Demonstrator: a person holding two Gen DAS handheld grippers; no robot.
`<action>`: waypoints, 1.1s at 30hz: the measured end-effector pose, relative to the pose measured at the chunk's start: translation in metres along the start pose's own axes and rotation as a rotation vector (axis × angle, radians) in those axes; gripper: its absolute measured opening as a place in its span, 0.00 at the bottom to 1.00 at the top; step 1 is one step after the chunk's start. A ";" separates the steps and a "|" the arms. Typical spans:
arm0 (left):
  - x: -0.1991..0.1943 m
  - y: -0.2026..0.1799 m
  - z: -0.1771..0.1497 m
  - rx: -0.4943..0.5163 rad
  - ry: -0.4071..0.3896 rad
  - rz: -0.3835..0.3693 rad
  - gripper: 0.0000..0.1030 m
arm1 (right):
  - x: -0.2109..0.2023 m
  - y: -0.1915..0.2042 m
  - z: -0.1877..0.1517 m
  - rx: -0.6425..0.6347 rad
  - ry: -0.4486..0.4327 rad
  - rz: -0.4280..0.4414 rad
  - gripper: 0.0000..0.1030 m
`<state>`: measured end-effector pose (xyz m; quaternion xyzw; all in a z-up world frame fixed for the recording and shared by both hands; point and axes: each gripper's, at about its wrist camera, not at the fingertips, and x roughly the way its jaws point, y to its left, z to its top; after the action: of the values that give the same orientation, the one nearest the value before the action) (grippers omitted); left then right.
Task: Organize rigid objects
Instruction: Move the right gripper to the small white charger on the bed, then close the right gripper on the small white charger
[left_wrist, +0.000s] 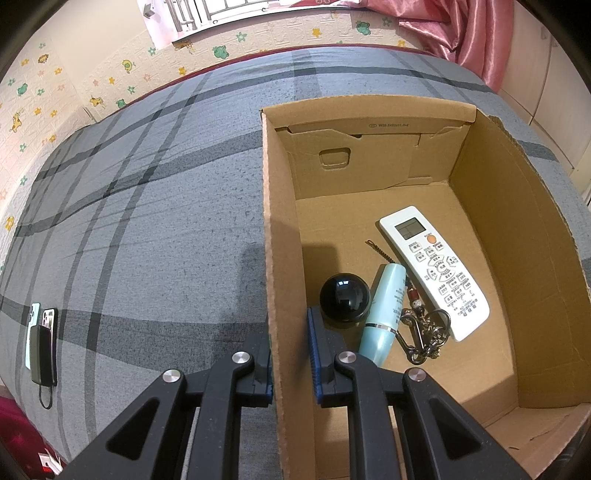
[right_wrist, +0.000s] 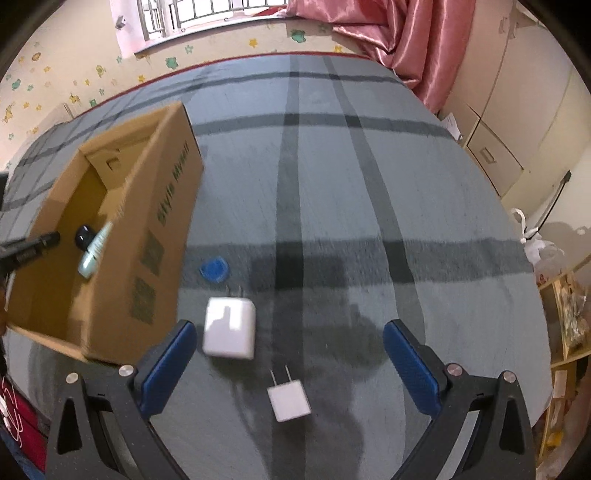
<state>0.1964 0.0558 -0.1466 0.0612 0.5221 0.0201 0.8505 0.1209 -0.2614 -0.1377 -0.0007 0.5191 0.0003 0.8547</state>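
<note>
The right tool (right_wrist: 290, 363) stands with its blue pads wide apart and holds nothing. Between them, near the front edge of the bed (right_wrist: 369, 184), lies a small white plug adapter (right_wrist: 289, 400) with two prongs. Just beyond it, closer to the left pad, lies a bigger white charger block (right_wrist: 229, 328), and a little farther a flat blue round piece (right_wrist: 214, 268); I cannot tell what this piece is.

The left tool (left_wrist: 290, 354) is clamped on the near wall of the cardboard box (left_wrist: 275, 229), one pad outside and one inside. It seems to keep the box steady.

Inside the box already lie a black ball (left_wrist: 344, 295), a light blue tube (left_wrist: 384, 312), a key ring with a clip (left_wrist: 421, 332) and a white remote control (left_wrist: 436, 271). At the left edge of the bed, well apart from the box, lie two phones and a dark power bank (left_wrist: 43, 338).

In my judgement the task is about half done: four things are packed, while the three pieces beside the box still wait. The small adapter looks like the next one.
</note>
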 end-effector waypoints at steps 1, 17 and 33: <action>-0.001 0.000 0.000 -0.001 -0.001 -0.001 0.15 | 0.003 -0.001 -0.004 0.001 0.009 0.000 1.00; -0.002 -0.004 -0.001 0.009 -0.004 0.013 0.15 | 0.041 -0.013 -0.050 0.042 0.103 -0.018 1.00; -0.002 -0.005 -0.001 0.011 -0.005 0.023 0.15 | 0.045 -0.009 -0.057 0.032 0.162 0.033 0.28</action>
<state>0.1940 0.0508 -0.1457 0.0716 0.5192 0.0267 0.8512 0.0909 -0.2700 -0.2041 0.0215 0.5864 0.0061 0.8097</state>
